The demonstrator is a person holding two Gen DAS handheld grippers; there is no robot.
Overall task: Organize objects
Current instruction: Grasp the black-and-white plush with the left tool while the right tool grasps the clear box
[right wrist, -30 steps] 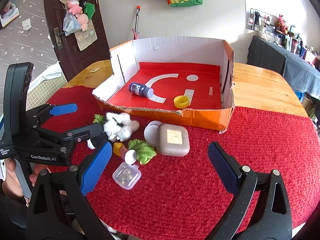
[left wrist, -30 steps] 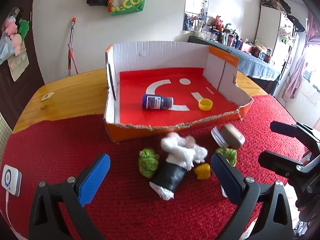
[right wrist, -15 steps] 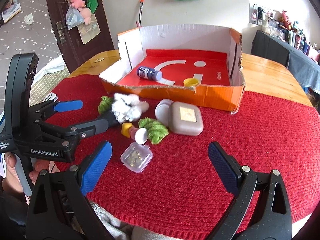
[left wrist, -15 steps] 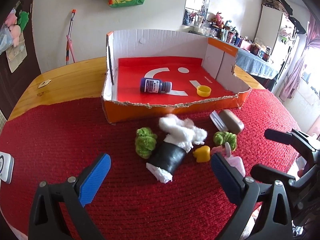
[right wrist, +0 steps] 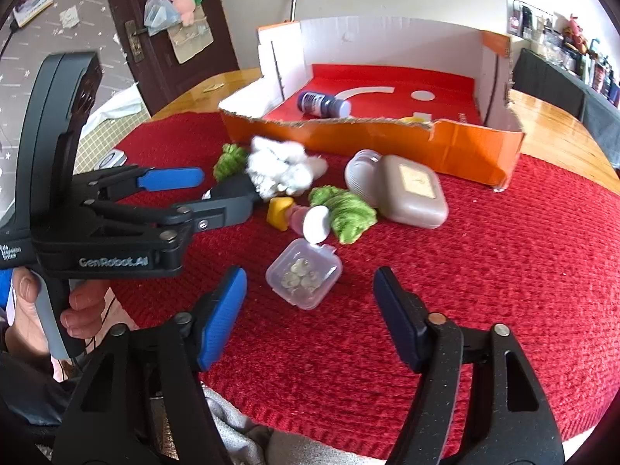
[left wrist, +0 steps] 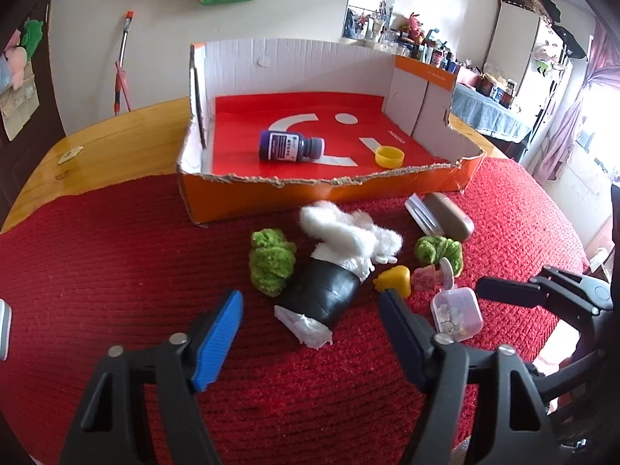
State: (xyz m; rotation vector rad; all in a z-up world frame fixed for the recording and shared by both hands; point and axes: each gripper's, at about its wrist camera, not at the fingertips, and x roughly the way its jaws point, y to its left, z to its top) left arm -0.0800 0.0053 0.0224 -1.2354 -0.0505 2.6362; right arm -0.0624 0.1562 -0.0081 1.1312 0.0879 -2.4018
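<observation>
An orange cardboard box (left wrist: pixel 329 190) with a red floor holds a purple bottle (left wrist: pixel 288 147) and a yellow cap (left wrist: pixel 389 156). In front of it on the red cloth lie a black roll with white stuffing (left wrist: pixel 329 290), two green tufts (left wrist: pixel 271 263), a yellow piece (left wrist: pixel 395 279), a pink item (left wrist: pixel 426 275), a clear small container (left wrist: pixel 457 312) and a grey case (left wrist: pixel 445 219). My left gripper (left wrist: pixel 310 333) is open just short of the black roll. My right gripper (right wrist: pixel 310 317) is open, just short of the clear container (right wrist: pixel 304 273). The left gripper also shows in the right wrist view (right wrist: pixel 205 190).
The wooden table (left wrist: pixel 108 143) shows beyond the red cloth at the left and back. A white device (left wrist: pixel 4 329) lies at the cloth's far left edge. A white wall stands behind the box. A dark door (right wrist: pixel 166 31) is at the left.
Both grippers have moved forward and lower toward the pile of objects. The jaws stay open. Nothing on the table has moved.
</observation>
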